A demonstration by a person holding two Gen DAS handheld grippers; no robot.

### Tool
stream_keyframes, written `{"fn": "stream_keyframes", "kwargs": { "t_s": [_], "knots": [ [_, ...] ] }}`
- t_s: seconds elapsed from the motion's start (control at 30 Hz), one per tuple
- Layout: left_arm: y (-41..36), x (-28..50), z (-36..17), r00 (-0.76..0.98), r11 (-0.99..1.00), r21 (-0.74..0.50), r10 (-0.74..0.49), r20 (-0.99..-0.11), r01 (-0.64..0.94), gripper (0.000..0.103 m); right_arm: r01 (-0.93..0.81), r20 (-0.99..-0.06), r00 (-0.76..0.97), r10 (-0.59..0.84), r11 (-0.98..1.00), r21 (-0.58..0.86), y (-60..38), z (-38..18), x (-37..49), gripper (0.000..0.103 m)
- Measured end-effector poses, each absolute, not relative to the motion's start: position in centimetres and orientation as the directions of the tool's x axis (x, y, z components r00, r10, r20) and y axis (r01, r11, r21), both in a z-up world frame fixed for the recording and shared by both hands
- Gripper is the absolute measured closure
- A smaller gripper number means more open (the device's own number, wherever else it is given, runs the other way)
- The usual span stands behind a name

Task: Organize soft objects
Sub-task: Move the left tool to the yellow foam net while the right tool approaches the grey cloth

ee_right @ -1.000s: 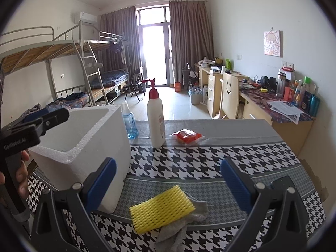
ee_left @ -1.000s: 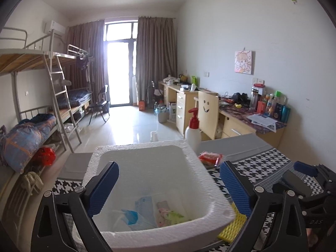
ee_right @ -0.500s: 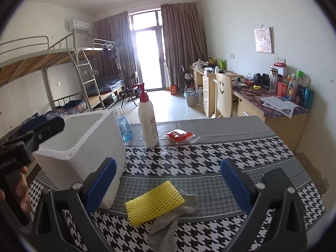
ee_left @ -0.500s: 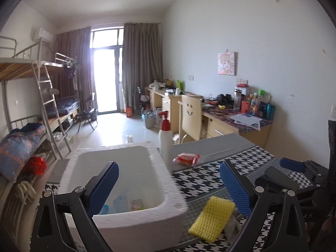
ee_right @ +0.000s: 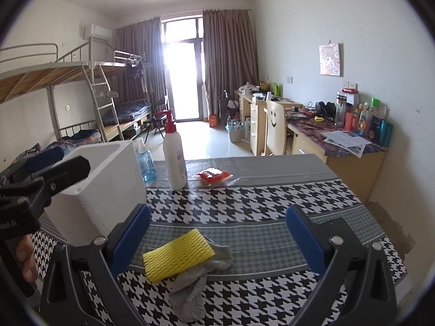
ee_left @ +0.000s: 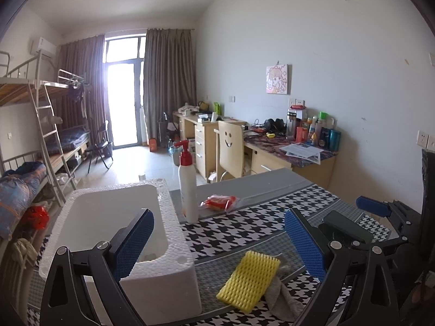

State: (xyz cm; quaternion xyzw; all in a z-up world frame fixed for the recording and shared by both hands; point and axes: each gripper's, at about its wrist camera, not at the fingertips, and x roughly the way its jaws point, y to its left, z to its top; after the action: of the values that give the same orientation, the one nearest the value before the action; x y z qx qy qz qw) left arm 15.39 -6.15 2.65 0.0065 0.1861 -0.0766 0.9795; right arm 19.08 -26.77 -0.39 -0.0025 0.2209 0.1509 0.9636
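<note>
Both grippers spread wide, grasping nothing, above the houndstooth worktop (ee_right: 258, 203).
One yellow foam net (ee_right: 178, 254) lies on one grey cloth (ee_right: 195, 285), right of one foam box (ee_left: 163, 279); only the right wrist view shows the blue bottle (ee_right: 146, 163) behind the box, beside one pump bottle (ee_right: 175, 160).

Pump bottle (ee_right: 174, 157) stands beside blue bottle (ee_right: 145, 163).

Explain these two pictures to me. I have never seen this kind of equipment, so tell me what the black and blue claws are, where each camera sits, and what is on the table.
No robot here: a person holds a hand-held gripper in each hand, with a camera looking along its blue-padded fingers. One picture is from the left gripper, the other from the right gripper. Both are open and hold nothing. On the checked tablecloth stand a white foam box, a pump bottle and a small blue bottle; a red packet lies there too, and a yellow foam net rests on a grey cloth.
</note>
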Motion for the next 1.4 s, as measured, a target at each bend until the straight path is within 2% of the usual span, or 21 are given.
{"fn": "stream_keyframes", "kwargs": {
  "t_s": [0.13,0.37,0.57,0.9,1.4],
  "knots": [
    [-6.9,15.4,2.5,0.916,0.987,-0.001,-0.151,-0.371,0.162,0.006,-0.270,-0.400,0.880,0.255,0.963,0.020,-26.8,-0.8,18.7,0.002],
    [-7.6,15.8,2.4,0.911,0.985,-0.003,-0.164,-0.378,0.175,0.006,-0.282,-0.448,0.857,0.254,0.959,0.003,-26.6,-1.9,18.9,0.002],
    [-8.0,16.0,2.2,0.910,0.984,-0.005,-0.165,-0.379,0.176,0.006,-0.274,-0.444,0.854,0.271,0.960,0.058,-28.2,-1.9,18.9,0.002],
    [-8.9,16.4,1.4,0.897,0.978,-0.007,-0.194,-0.398,0.208,0.006,-0.254,-0.445,0.866,0.229,0.967,0.004,-28.2,-2.6,18.2,0.002],
    [-11.3,17.4,-0.5,0.855,0.967,-0.010,-0.229,-0.465,0.254,0.006,-0.242,-0.476,0.852,0.219,0.970,0.013,-29.9,-4.1,17.2,0.002]
  ]
}}
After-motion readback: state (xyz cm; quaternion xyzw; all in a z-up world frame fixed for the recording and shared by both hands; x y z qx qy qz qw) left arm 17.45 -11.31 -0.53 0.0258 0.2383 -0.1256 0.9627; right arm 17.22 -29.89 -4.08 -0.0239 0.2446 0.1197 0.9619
